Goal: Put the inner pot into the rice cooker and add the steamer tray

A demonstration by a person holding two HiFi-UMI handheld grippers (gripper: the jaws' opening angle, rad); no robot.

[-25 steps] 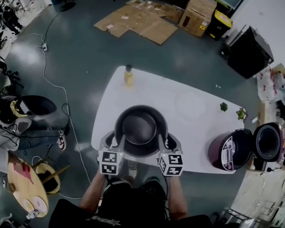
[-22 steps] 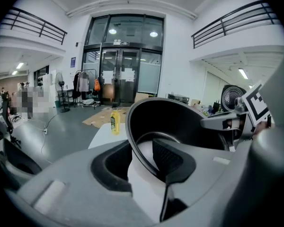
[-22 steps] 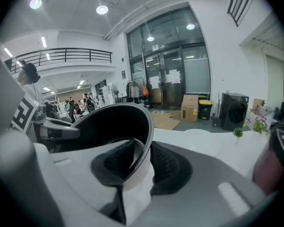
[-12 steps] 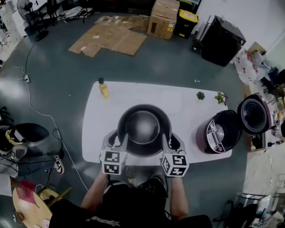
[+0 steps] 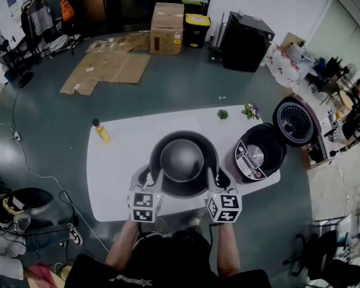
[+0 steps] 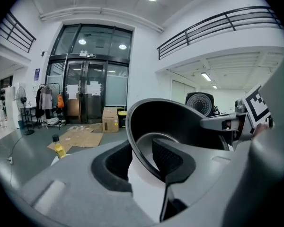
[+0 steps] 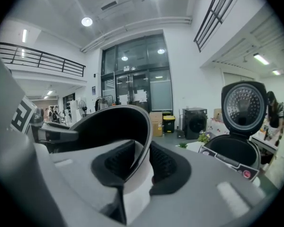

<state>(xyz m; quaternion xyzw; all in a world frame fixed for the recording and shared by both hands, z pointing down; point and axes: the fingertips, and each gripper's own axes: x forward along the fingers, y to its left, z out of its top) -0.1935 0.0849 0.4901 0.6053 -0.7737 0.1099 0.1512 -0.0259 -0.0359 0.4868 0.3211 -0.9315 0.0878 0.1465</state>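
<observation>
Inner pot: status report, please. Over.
Left gripper and right gripper shut on inner pot rim. Pot over table, beside open rice cooker. Nothing in the way.

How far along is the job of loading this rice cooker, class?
Done: the rice cooker stands open, empty. In hand: left gripper and right gripper each clamp the rim of the inner pot, holding it over the table. Left: seat the pot in the cooker, then add the steamer tray, which I cannot make out.

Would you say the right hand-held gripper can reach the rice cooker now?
Probably yes: nothing stands between the right hand-held gripper and the open rice cooker, though it is clamped on the inner pot.
</observation>
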